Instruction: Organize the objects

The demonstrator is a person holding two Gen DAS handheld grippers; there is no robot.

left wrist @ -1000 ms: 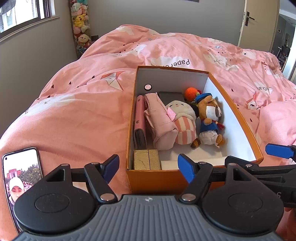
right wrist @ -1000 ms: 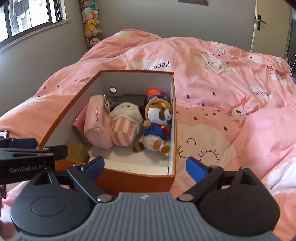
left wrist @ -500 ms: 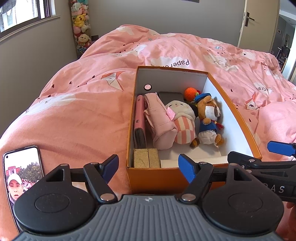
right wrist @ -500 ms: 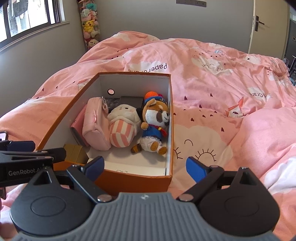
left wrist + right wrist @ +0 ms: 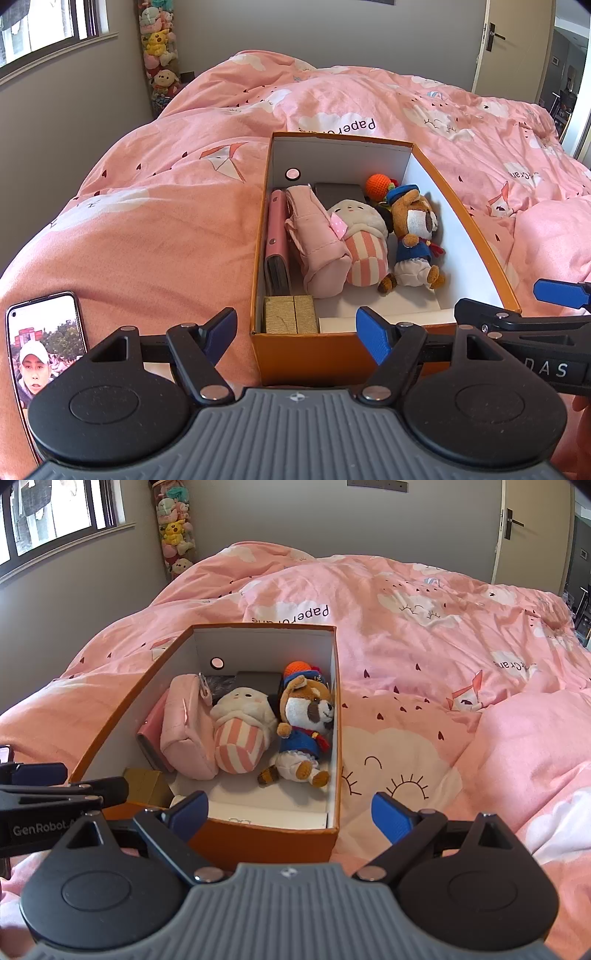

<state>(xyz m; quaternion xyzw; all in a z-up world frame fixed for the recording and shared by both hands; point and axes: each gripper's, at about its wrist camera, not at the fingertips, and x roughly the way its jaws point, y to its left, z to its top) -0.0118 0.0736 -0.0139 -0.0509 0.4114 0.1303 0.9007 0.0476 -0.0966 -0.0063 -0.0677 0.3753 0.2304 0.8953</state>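
**Box mostly packed, both grippers empty at its near end**

The orange box [image 5: 369, 363] sits on the pink duvet [image 5: 155, 236], open on top, white inside. Along its left wall stands a pink wallet [image 5: 276, 236]. Next to that are a pink pouch [image 5: 317, 243], a striped plush [image 5: 364, 243] and a bear plush [image 5: 413, 236] in blue clothes, close together. An orange ball [image 5: 377, 183] and a dark flat thing sit at the far end. Two gold blocks [image 5: 291, 314] fill the near left corner. The near right floor of the box is bare white.

The left gripper [image 5: 295, 328] hovers at the near wall of the box, its fingers spread wide with nothing between them. The right gripper [image 5: 290, 810] does the same from the right, also spread wide and empty. Each gripper shows in the other's view, close alongside.

Likely step: between placements, since most items are in. The one loose thing seen is a phone [image 5: 44, 343] lying flat on the duvet, left of the box and just beside the left gripper, screen lit. The next move probably calls for the left gripper to swing left, drop low and pinch the phone by its long edges, which is tricky on soft bedding.

Room: the bed is open to the left and right of the box. The box walls are tall, so entry is from above only. The free spot is the near right floor.
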